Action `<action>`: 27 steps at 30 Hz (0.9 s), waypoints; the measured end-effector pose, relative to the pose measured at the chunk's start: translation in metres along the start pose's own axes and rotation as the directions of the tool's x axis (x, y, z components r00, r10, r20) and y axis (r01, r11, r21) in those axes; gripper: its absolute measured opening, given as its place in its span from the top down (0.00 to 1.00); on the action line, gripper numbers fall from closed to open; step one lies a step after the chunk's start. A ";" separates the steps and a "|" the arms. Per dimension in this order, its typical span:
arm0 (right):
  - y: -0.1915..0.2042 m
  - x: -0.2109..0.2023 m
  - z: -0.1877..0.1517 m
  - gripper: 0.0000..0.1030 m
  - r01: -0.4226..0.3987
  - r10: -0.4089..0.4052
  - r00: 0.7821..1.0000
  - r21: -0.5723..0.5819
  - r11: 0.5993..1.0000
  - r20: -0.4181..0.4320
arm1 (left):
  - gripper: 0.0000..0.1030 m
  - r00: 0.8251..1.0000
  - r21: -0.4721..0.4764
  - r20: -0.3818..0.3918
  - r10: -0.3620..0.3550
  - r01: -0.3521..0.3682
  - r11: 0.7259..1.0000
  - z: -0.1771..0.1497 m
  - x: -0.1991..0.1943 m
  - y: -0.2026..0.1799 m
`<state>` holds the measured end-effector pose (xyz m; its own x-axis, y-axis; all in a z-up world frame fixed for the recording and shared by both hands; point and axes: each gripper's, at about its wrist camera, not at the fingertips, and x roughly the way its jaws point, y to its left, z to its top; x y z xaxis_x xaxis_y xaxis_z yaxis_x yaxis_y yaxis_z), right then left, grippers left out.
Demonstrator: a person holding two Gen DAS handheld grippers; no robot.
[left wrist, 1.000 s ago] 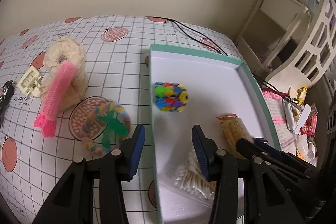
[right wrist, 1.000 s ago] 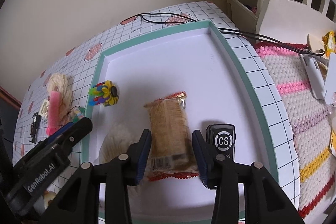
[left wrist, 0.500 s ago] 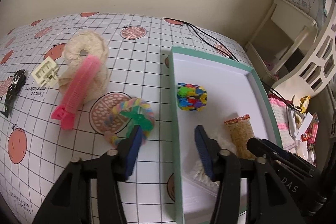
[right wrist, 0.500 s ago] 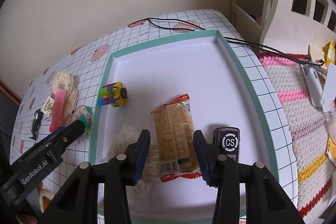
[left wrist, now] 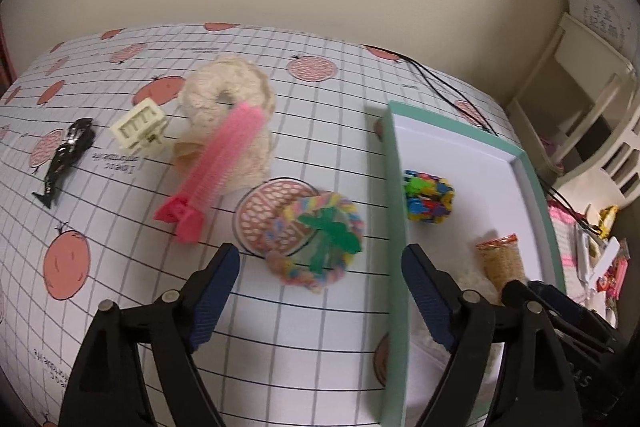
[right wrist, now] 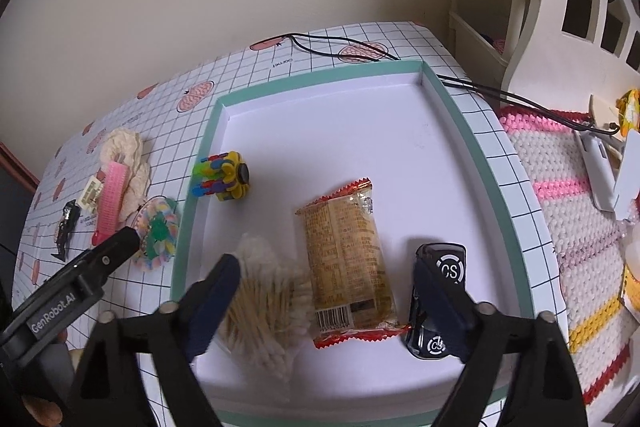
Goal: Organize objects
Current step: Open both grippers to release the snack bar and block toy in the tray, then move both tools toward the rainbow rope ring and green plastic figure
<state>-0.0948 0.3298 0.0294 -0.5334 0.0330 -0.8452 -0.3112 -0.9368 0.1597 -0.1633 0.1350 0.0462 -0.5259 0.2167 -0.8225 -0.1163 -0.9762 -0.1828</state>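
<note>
My left gripper point(left wrist: 320, 289) is open and empty, just short of a pastel rope ring with a green piece point(left wrist: 322, 237) on the checked tablecloth. Further left lie a pink hair roller point(left wrist: 218, 163) on a cream scrunchie point(left wrist: 228, 95), a cream claw clip point(left wrist: 140, 123) and a black clip point(left wrist: 66, 157). The teal-rimmed white tray point(right wrist: 456, 115) holds a colourful block toy point(right wrist: 224, 177), a snack packet point(right wrist: 346, 255), a bag of cotton swabs point(right wrist: 266, 291) and a black CS device point(right wrist: 442, 291). My right gripper point(right wrist: 326, 301) is open above the snack packet.
A black cable point(right wrist: 340, 47) runs behind the tray. A knitted pink and white mat point(right wrist: 568, 227) with small items lies right of the table. A cream shelf unit point(right wrist: 560, 7) stands at the far right. The wall is close behind the table.
My left gripper has swung left from over the tray's edge to the rope ring and opened wider. My right gripper has opened wider and drawn back a little from the snack packet.
</note>
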 end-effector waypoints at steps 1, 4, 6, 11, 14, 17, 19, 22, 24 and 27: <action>0.000 0.000 0.000 0.07 0.001 -0.001 1.000 -0.002 1.000 -0.001 | 0.10 1.000 -0.006 0.002 0.004 -0.004 1.000 0.000 0.000 0.002; 0.001 0.002 -0.001 0.04 0.008 -0.008 1.000 -0.008 1.000 -0.004 | 0.07 1.000 -0.029 0.004 0.010 -0.010 1.000 0.001 0.001 0.008; 0.001 0.001 -0.001 0.02 0.005 -0.005 1.000 -0.007 1.000 -0.002 | 0.07 1.000 -0.035 0.006 0.013 -0.013 0.999 0.001 0.000 0.010; 0.002 0.002 -0.002 0.00 0.003 -0.003 1.000 -0.009 1.000 -0.001 | 0.06 1.000 -0.032 0.007 0.030 -0.030 0.999 0.001 0.002 0.013; 0.003 0.002 -0.003 0.00 0.008 -0.008 1.000 -0.014 1.000 -0.001 | 0.00 0.999 -0.046 0.011 0.037 -0.036 0.998 0.002 0.001 0.018; 0.003 0.002 -0.003 0.00 0.005 -0.005 1.000 -0.010 1.000 -0.002 | 0.00 0.999 -0.062 0.023 0.037 -0.035 0.997 0.003 -0.001 0.022; 0.003 0.002 -0.003 0.00 0.004 -0.004 1.000 -0.010 1.000 -0.002 | 0.00 0.999 -0.064 0.022 0.037 -0.036 0.997 0.003 -0.002 0.023; 0.003 0.002 -0.003 0.00 0.004 -0.004 1.000 -0.009 1.000 -0.005 | 0.00 0.999 -0.064 0.019 0.041 -0.040 0.997 0.002 -0.002 0.024; 0.004 0.003 -0.003 0.00 0.001 -0.001 1.000 -0.009 1.000 -0.006 | 0.00 0.999 -0.068 0.017 0.038 -0.037 0.997 0.003 -0.001 0.025; 0.007 0.002 -0.003 0.00 -0.003 0.003 1.000 -0.007 1.000 -0.002 | 0.00 0.999 -0.074 0.019 0.038 -0.037 0.997 0.003 -0.002 0.026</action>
<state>-0.0961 0.3225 0.0273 -0.5332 0.0292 -0.8455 -0.3037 -0.9394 0.1590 -0.1676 0.1087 0.0446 -0.5462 0.1789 -0.8183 -0.0343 -0.9809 -0.1916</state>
